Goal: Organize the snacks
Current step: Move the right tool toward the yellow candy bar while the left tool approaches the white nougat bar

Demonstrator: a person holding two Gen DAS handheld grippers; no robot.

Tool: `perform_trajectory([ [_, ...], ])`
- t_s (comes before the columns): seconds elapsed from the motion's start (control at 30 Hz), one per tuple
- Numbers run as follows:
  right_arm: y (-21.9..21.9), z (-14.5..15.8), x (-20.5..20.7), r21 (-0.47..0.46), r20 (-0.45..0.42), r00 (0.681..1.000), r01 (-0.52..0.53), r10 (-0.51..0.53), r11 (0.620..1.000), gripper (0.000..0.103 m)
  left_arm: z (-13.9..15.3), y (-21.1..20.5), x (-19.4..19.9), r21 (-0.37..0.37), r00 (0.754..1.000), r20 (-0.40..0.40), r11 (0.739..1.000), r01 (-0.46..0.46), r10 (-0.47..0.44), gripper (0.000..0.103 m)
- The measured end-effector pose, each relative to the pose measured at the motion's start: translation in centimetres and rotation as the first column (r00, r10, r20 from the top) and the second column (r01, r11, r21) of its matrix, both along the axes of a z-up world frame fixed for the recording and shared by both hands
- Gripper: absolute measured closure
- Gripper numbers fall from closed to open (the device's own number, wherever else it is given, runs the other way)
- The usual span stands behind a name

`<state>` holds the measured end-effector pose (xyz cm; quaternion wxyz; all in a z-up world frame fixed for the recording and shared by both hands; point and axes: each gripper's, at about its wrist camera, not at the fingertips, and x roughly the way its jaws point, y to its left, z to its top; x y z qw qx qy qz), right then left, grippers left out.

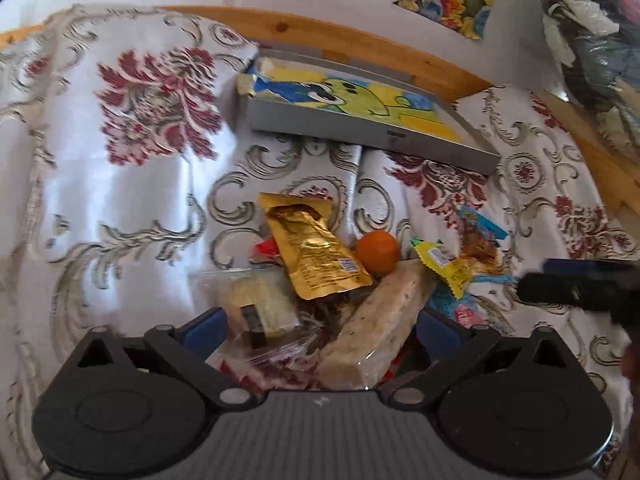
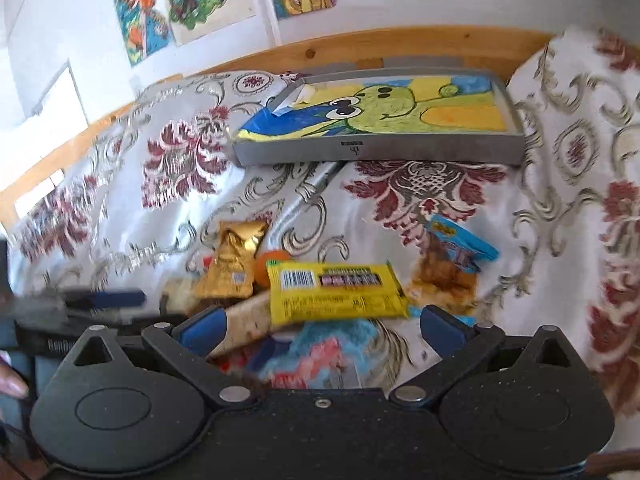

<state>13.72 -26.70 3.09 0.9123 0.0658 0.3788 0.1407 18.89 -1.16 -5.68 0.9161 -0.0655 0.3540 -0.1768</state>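
Snacks are heaped on the cloth just in front of the grey tray (image 2: pixel 376 150). Right gripper (image 2: pixel 320 322) is spread over the yellow packet (image 2: pixel 336 292), left gripper (image 1: pixel 320 330) spread too. One packet only should be pinched, flat.

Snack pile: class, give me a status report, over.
Both grippers open, over the snack pile. Nothing held. Grey tray beyond, no snacks inside. Nothing blocking.

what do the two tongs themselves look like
Both match: the left tongs and right tongs have black bodies with two round discs, black link arms with silver pivot pins, and blue finger pads. The left's centre plate is ribbed grey; the right's is speckled black with a screw. No sleeves or cables visible.
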Motion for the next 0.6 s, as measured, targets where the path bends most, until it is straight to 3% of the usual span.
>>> perform_trajectory([
  [0.17, -1.4, -0.8, 2.6, 0.110, -0.039, 0.999, 0.014, -0.010, 0.994, 0.001, -0.7, 0.6, 1.1, -0.102, 0.996, 0.006, 0.991, 0.086, -0.086, 0.001],
  [0.37, -1.5, -2.0, 4.4, 0.103, -0.076, 0.997, 0.006, 0.002, 0.995, 0.001, -0.4, -0.5, 1.6, -0.111, 0.975, 0.019, 0.968, 0.223, -0.222, 0.001],
  [0.47, -1.5, -2.7, 4.7, 0.131, -0.122, 0.993, 0.009, 0.007, 0.991, 0.001, -0.8, -0.9, 2.0, -0.112, 0.974, -0.001, 0.968, 0.223, -0.225, 0.001],
  [0.6, -1.9, -3.5, 4.9, 0.206, -0.187, 0.982, 0.044, -0.005, 0.977, 0.001, -1.2, -0.5, 2.8, -0.198, 0.981, -0.048, 0.965, 0.174, -0.187, 0.001],
])
